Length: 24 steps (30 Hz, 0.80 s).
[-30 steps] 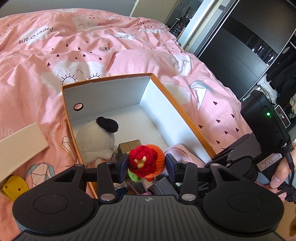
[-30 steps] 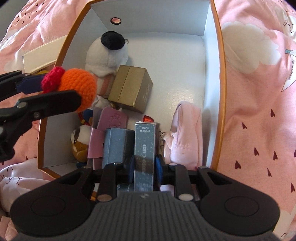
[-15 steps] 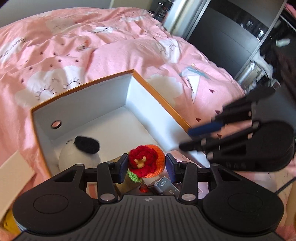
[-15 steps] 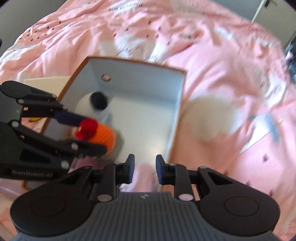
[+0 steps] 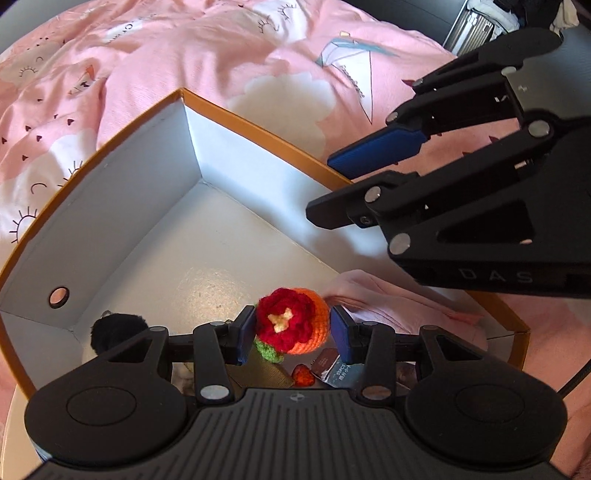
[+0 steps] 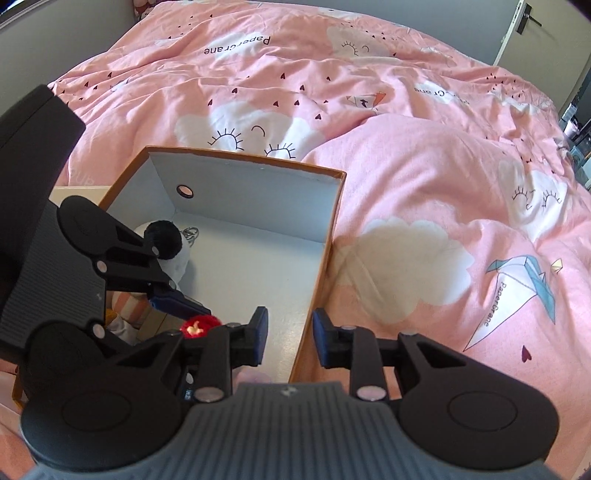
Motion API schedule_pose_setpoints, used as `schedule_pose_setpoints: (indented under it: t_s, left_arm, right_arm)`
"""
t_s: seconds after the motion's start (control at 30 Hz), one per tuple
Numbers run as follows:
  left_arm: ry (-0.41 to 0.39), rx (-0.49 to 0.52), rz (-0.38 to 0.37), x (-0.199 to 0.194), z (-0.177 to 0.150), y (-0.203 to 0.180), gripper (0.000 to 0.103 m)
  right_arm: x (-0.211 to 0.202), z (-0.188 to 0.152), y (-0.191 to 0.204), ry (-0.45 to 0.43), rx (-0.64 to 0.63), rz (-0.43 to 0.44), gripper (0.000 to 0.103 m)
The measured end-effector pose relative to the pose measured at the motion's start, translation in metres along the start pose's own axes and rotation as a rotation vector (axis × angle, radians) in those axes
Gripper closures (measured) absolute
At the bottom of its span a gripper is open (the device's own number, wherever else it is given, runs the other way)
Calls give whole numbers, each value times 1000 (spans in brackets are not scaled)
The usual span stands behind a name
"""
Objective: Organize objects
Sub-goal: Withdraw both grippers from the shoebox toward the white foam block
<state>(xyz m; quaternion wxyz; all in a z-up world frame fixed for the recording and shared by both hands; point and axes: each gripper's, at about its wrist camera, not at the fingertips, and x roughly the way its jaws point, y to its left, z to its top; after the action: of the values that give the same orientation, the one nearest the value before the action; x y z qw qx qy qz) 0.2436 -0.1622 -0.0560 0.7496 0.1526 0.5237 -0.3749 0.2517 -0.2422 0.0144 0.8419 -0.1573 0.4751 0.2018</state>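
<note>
My left gripper [image 5: 293,334] is shut on a crocheted orange ball with a red flower [image 5: 295,325], held over the near part of an orange-rimmed box [image 5: 258,122] with white walls. Inside the box lie a white plush with a black pompom [image 5: 118,328], a gold carton [image 5: 258,376], a grey card pack [image 5: 340,373] and a pink cloth [image 5: 388,302]. My right gripper [image 6: 290,334] hovers above the box's right wall [image 6: 325,236]. Its jaws are opening and nothing is between them. It also shows from the side as the right gripper [image 5: 343,184] in the left wrist view.
The box rests on a pink duvet [image 6: 406,147] printed with clouds and paper cranes. A pale flat lid [image 6: 77,192] lies left of the box. Dark wardrobe fronts [image 5: 480,22] stand beyond the bed.
My right gripper has let go of the grey card pack and risen out of the box, empty. My left gripper has carried the crocheted ball further over the box and tipped downward.
</note>
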Motion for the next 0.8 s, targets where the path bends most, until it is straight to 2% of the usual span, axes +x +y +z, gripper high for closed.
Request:
schedule_pose_setpoints:
  t_s: [0.23, 0.43, 0.6, 0.8]
  left_arm:
    - [39, -14, -14, 6, -2, 2, 50]
    - [25, -37, -28, -2, -6, 4, 47]
    - [-48, -64, -20, -29, -17, 4, 46]
    - [-164, -126, 23, -81, -41, 13, 46]
  right_arm:
    - [1, -3, 0, 0, 2, 9, 74]
    - [-3, -4, 3, -1, -9, -3, 74]
    - [-12, -4, 9, -13, -16, -15, 73]
    - [-28, 3, 27, -53, -25, 36, 73]
